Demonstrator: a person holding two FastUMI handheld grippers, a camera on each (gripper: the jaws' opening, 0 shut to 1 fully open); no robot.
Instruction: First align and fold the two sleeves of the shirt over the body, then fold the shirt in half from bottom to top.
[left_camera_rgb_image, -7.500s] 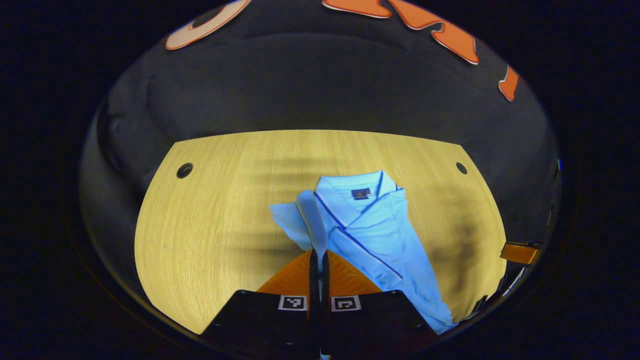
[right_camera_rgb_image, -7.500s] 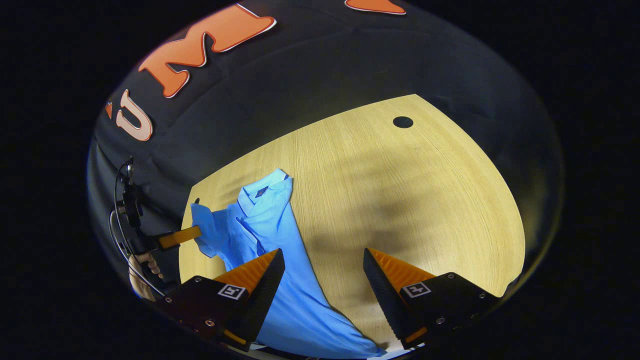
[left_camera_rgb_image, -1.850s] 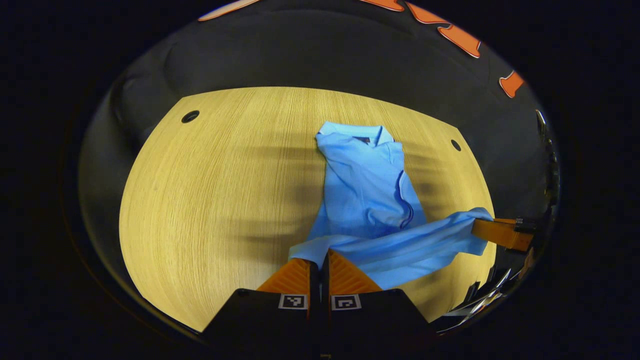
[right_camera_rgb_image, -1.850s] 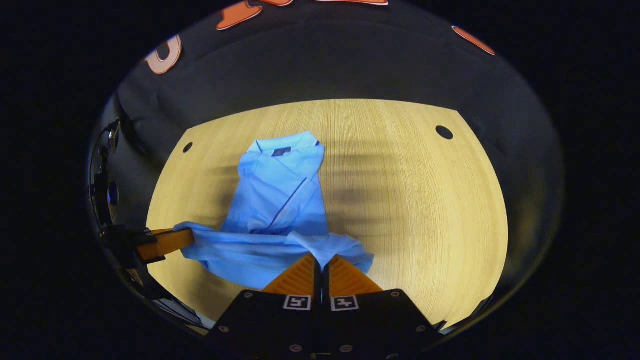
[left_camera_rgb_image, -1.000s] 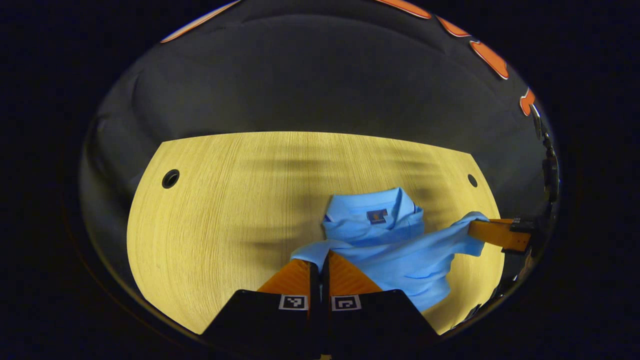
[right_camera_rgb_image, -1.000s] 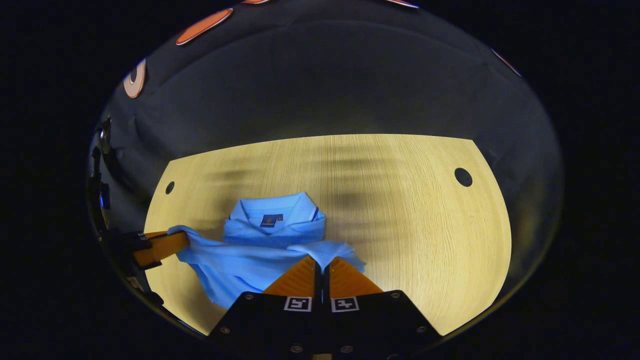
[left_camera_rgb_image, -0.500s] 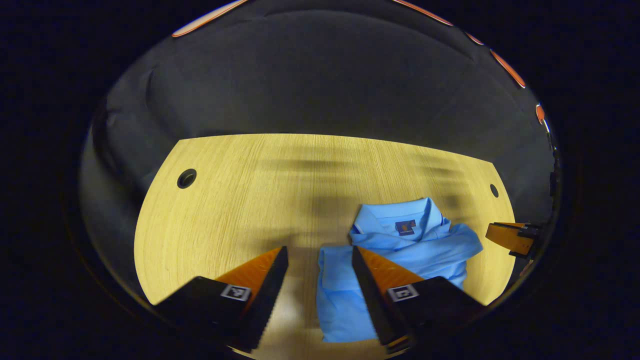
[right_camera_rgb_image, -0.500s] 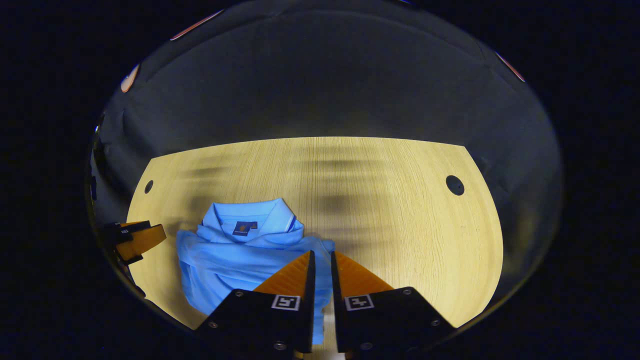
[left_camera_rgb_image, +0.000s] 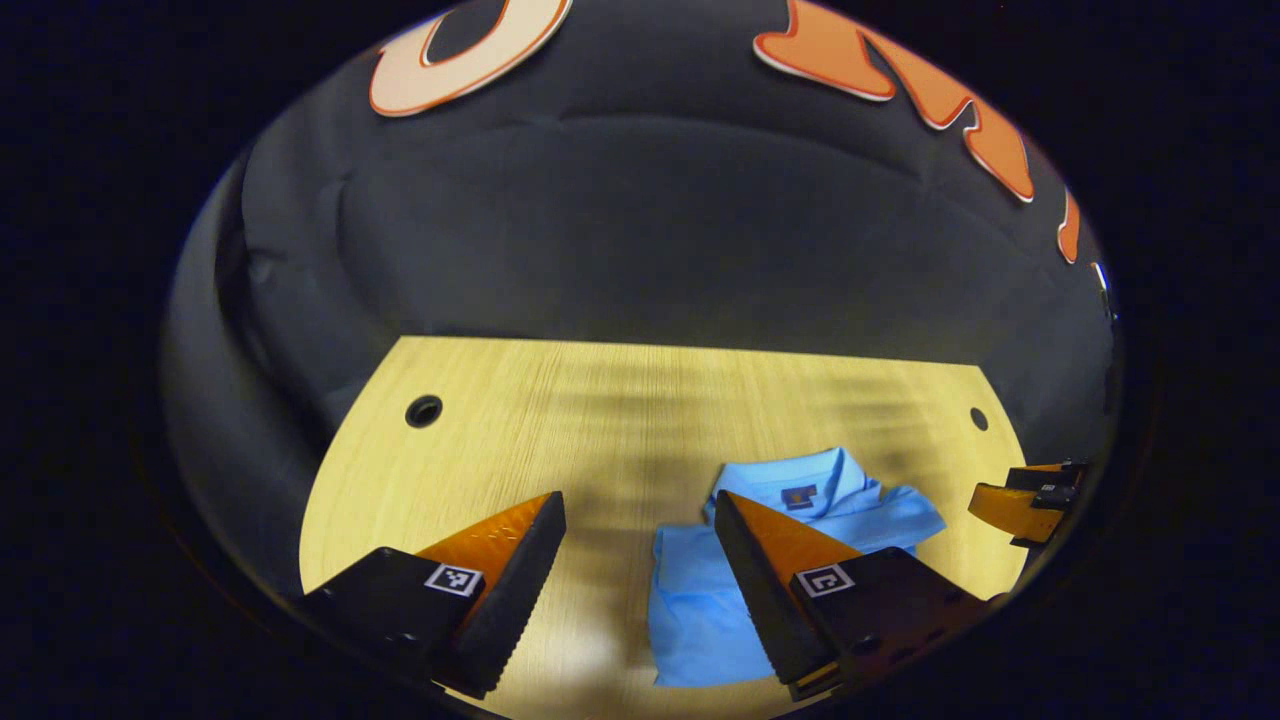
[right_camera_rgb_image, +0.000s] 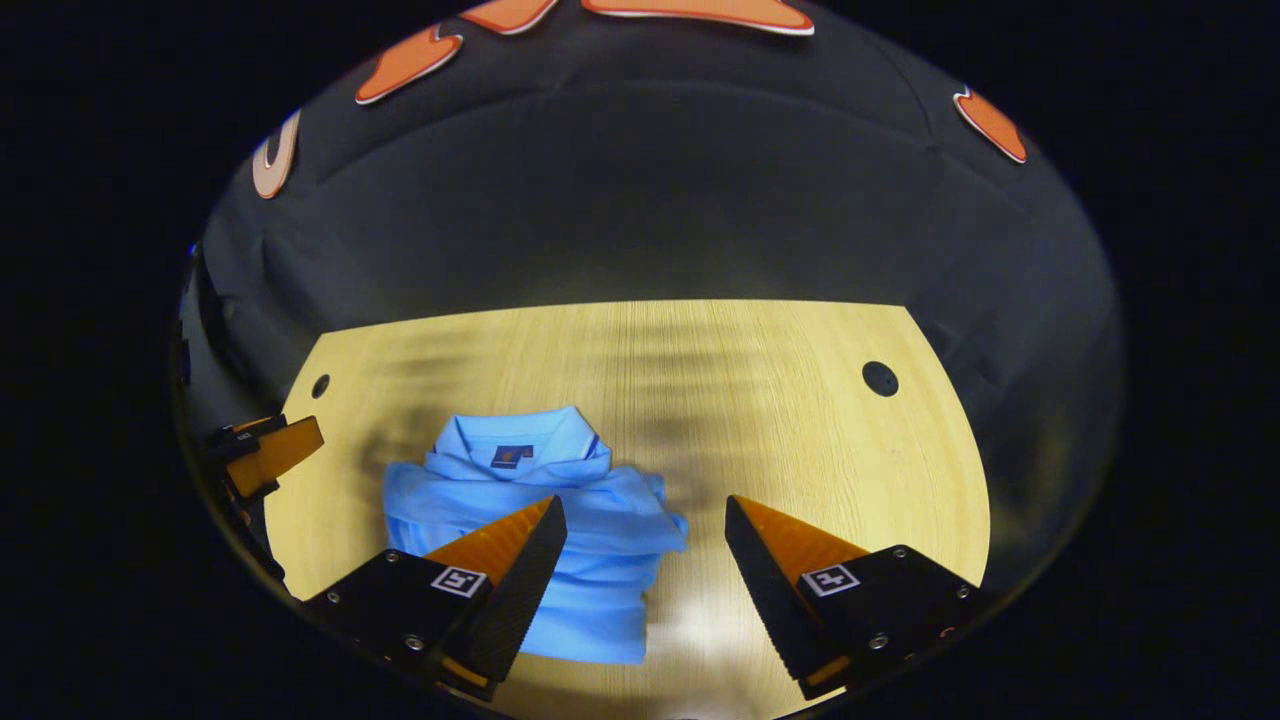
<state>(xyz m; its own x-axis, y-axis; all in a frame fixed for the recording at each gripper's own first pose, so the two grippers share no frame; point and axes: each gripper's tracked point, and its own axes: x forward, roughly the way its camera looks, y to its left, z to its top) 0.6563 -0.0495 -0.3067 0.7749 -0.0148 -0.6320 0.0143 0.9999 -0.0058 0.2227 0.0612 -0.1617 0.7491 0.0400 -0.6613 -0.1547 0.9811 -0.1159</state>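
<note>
Both my claws are spread apart, nothing clamped in either. My left gripper (left_camera_rgb_image: 635, 510) hangs over the near part of the pale wooden table (left_camera_rgb_image: 600, 400), with bare tabletop in the gap between its fingers. The folded light-blue polo shirt (left_camera_rgb_image: 700, 600) lies just right of that gap, and my right-hand finger (left_camera_rgb_image: 770, 570) covers part of it. The left gripper view catches the collar with its dark neck tag (left_camera_rgb_image: 797, 496) at the far end of the bundle, a fold sticking out to the right, and my right gripper's tip (left_camera_rgb_image: 1010, 505) at the far right edge, clear of the cloth. In the right gripper view, my right gripper (right_camera_rgb_image: 645, 515) sits over the shirt's (right_camera_rgb_image: 560, 520) right edge, left-hand finger (right_camera_rgb_image: 510, 570) overlapping the fabric, the other finger over bare wood. This view shows the whole bundle: collar far, a rumpled layer across the middle, a flatter panel near. My left gripper's tip (right_camera_rgb_image: 270, 450) shows at the left edge, apart from the shirt. Two round dark holes (right_camera_rgb_image: 879, 378) sit near the table's far corners.
</note>
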